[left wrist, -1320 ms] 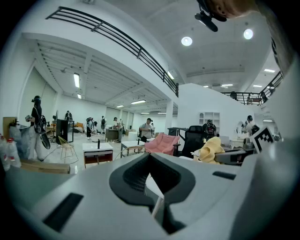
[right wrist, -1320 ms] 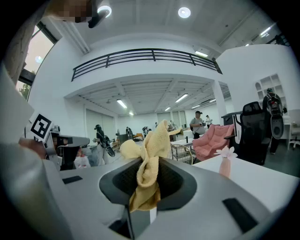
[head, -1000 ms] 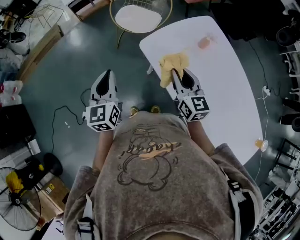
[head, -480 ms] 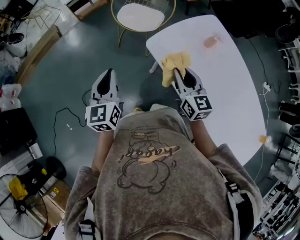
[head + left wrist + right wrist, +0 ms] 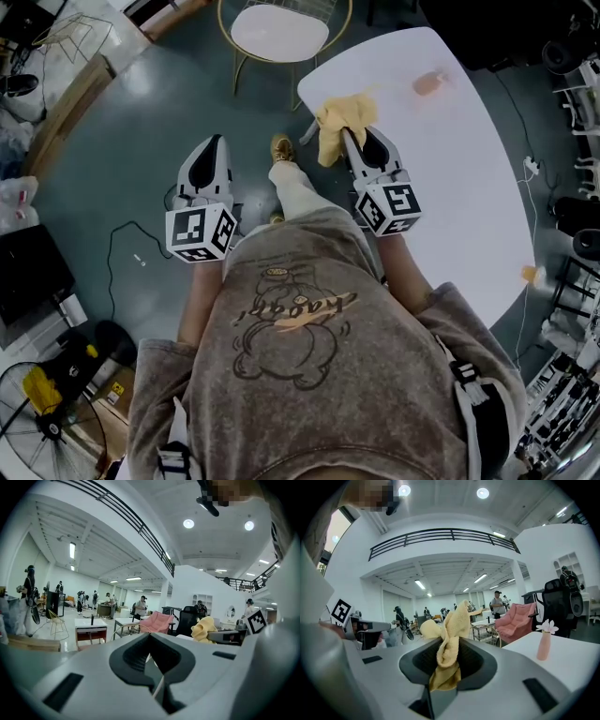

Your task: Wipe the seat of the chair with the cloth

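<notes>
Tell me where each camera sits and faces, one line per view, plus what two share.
Head view: on the person's head, steeply down at torso, left gripper, right gripper, table, chair.
Left gripper view: on that gripper, along its shut, empty jaws, toward a distant desk.
Right gripper view: on that gripper, along jaws shut on the cloth.
Shared: all three show the cloth.
</notes>
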Demonstrator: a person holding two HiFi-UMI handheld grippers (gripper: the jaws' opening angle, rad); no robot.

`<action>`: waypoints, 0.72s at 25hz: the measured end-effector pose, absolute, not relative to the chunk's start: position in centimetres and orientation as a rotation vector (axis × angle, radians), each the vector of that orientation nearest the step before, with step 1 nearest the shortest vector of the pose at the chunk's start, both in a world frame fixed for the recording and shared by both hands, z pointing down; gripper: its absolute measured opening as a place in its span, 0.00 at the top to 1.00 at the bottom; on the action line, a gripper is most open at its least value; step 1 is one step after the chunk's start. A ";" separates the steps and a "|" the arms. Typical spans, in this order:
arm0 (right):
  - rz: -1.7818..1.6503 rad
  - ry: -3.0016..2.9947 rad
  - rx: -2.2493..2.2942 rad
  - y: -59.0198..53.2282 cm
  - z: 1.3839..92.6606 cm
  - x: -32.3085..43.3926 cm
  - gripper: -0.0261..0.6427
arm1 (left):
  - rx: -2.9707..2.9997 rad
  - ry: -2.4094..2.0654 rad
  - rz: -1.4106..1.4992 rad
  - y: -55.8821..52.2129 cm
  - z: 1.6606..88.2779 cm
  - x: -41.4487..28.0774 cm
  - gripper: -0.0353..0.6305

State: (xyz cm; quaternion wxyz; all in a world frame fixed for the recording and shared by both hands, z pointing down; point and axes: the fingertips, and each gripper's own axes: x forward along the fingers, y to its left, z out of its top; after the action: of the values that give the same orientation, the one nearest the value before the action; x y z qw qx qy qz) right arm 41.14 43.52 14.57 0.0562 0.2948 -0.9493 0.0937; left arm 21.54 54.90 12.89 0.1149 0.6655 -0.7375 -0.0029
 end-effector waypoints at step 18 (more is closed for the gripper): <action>0.285 -2.821 0.933 29.9 16.0 30.8 0.81 | 1.948 -2.139 0.006 41.0 13.2 9.2 0.93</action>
State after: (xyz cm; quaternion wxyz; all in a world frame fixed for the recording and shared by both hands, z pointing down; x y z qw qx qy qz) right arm 30.81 29.86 15.95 0.0780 0.3116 -0.9422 0.0952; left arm 9.22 40.97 13.19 0.1237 0.6682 -0.7337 0.0020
